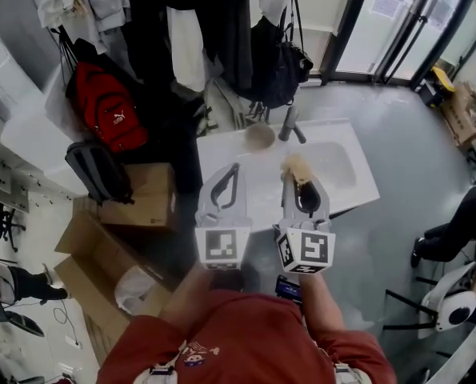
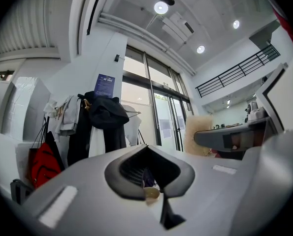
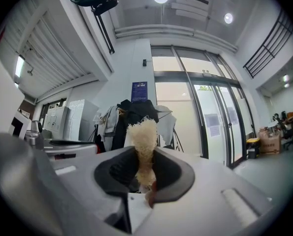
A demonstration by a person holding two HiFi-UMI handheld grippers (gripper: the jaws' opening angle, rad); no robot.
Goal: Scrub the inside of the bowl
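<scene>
A brownish bowl (image 1: 260, 137) sits on the white sink counter (image 1: 230, 154) beside the faucet (image 1: 290, 124), ahead of both grippers. My right gripper (image 1: 296, 174) is shut on a pale, fibrous scrubber (image 1: 298, 167), whose tuft stands up between the jaws in the right gripper view (image 3: 144, 139). My left gripper (image 1: 234, 169) is shut with nothing in it and is held level over the counter's near edge. In the left gripper view the jaws (image 2: 148, 181) meet, and the scrubber (image 2: 199, 132) shows off to the right.
The sink basin (image 1: 338, 165) lies right of the faucet. Dark clothes (image 1: 198, 30) and a black bag (image 1: 279, 66) hang behind the counter. A red backpack (image 1: 107, 106) and cardboard boxes (image 1: 142, 202) stand to the left. A seated person (image 1: 462, 222) is at the right.
</scene>
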